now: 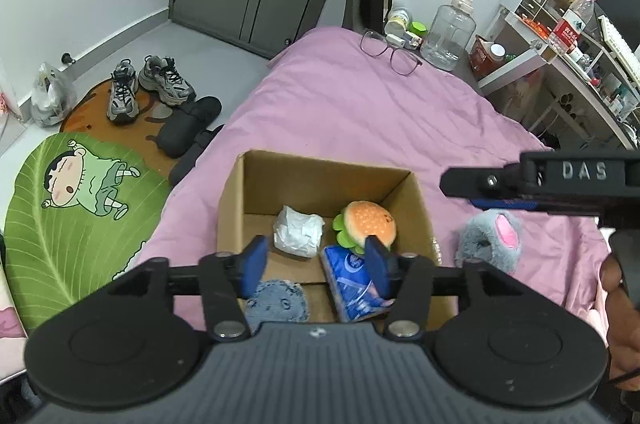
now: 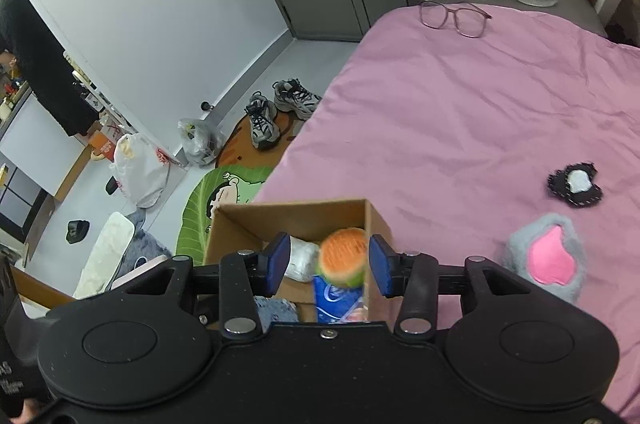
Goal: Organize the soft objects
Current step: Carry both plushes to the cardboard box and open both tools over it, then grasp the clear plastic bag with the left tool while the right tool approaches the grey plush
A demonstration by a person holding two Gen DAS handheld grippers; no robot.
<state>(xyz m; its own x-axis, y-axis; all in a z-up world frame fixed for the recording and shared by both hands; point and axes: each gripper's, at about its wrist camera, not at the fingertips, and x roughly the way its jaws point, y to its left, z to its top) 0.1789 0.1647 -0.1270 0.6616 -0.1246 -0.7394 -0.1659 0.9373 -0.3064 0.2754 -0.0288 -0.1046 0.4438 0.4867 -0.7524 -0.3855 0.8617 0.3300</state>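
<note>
Right gripper (image 2: 329,268) open above an open brown cardboard box (image 2: 296,214) on a pink bedsheet (image 2: 460,111). Between the blue pads (image 2: 279,264), a blurred orange-and-green plush burger (image 2: 344,258), touching neither. Inside the box: crumpled white bundle (image 2: 302,260), blue printed packet (image 2: 338,300), bluish knitted piece (image 2: 276,310). Right of box, grey plush paw with pink pad (image 2: 546,258); farther off, black-and-white fabric patch (image 2: 576,183). Purple-framed glasses (image 2: 454,15) near the far edge.
</note>
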